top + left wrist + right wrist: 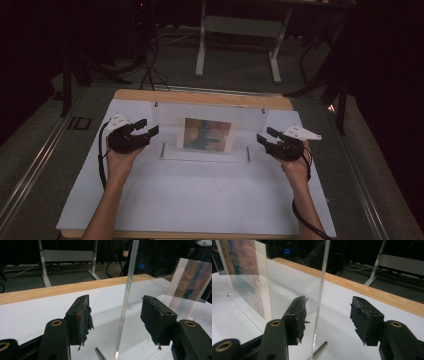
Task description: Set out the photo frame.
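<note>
Step in hand, as judged: both grippers are lined up to take hold of the clear acrylic picture stand (205,134), one at each end, prior to lifting or shifting it. No grasp has been made.

The stand is upright near the far middle of the white-topped bench (200,200), with a colourful printed picture (207,134) held in its panel and small metal pins (162,150) at its base corners.

Left gripper (145,129): jaws apart. In the left gripper view the panel's left edge (126,297) stands upright between the two padded jaws, touching neither and somewhat nearer the right-hand pad.

Right gripper (265,136): jaws apart. In the right gripper view the panel's right edge (320,295) stands between the jaws, close to the left-hand pad, with a clear gap to the other.

Next move, as judged: close both pairs of jaws squarely on the panel edges together, with even pressure. The acrylic is thin and smooth; an uneven squeeze could tilt the stand or let it slip. The pad coverings are frayed, so grip may be uneven.
</note>
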`<state>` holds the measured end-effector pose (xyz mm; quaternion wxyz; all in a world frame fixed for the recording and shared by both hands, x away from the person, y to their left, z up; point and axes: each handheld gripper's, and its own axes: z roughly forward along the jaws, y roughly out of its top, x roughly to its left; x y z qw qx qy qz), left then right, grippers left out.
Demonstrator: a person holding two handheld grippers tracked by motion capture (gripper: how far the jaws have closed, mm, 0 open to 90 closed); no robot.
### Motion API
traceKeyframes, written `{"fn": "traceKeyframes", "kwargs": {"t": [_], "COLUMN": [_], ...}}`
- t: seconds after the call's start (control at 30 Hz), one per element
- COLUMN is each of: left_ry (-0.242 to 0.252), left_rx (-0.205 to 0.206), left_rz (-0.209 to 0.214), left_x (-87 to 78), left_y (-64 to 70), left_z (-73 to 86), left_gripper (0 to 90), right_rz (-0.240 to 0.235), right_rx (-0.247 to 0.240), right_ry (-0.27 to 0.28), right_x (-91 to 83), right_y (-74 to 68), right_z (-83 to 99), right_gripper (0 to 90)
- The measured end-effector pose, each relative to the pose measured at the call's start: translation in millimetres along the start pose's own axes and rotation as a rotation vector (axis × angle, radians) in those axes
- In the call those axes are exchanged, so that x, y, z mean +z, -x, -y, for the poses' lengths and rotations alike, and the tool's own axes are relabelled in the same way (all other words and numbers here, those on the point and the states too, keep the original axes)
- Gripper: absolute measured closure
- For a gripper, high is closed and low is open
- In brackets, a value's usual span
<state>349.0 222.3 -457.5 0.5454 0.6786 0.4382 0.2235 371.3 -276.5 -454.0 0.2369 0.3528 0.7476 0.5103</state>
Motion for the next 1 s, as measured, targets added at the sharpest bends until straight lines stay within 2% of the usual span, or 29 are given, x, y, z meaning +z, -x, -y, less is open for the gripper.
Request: {"fn": "traceKeyframes", "kwargs": {"t": [0.1, 0.33, 0.47, 0.6, 0.77, 0.9, 1.0], "left_ry": [-0.008, -0.004, 0.019, 0.023, 0.003, -0.058, -0.152], "left_rx": [-0.007, -0.013, -0.044, -0.056, -0.081, -0.089, -0.098], "left_rz": [-0.015, -0.008, 0.01, -0.023, -0.077, -0.145, -0.208], "left_x": [-0.4, -2.3, -6.7, -11.8, -14.0, -9.7, -0.2], "left_y": [-2.5, -7.0, -13.2, -20.1, -31.1, -41.9, -50.9], "left_z": [0.3, 0.5, 0.8, 1.0, 4.9, 14.7, 26.9], "left_gripper": [40.7, 40.5, 41.3, 41.4, 41.4, 41.3, 41.2], "right_rz": [-0.006, -0.009, -0.019, 0.002, 0.067, 0.117, 0.16], "right_rx": [0.006, 0.014, 0.029, 0.061, 0.107, 0.133, 0.153], "right_ry": [-0.003, 0.0, 0.003, 0.008, -0.046, -0.105, -0.158], "right_x": [-1.1, -4.5, -7.4, -11.3, -8.7, -4.4, 0.0], "right_y": [3.5, 9.3, 15.9, 24.4, 36.0, 44.9, 51.3], "right_z": [0.9, 1.9, 4.8, 7.4, 15.9, 25.9, 34.7], "right_gripper": [44.9, 44.5, 44.3, 44.7, 44.8, 44.7, 43.1]}}
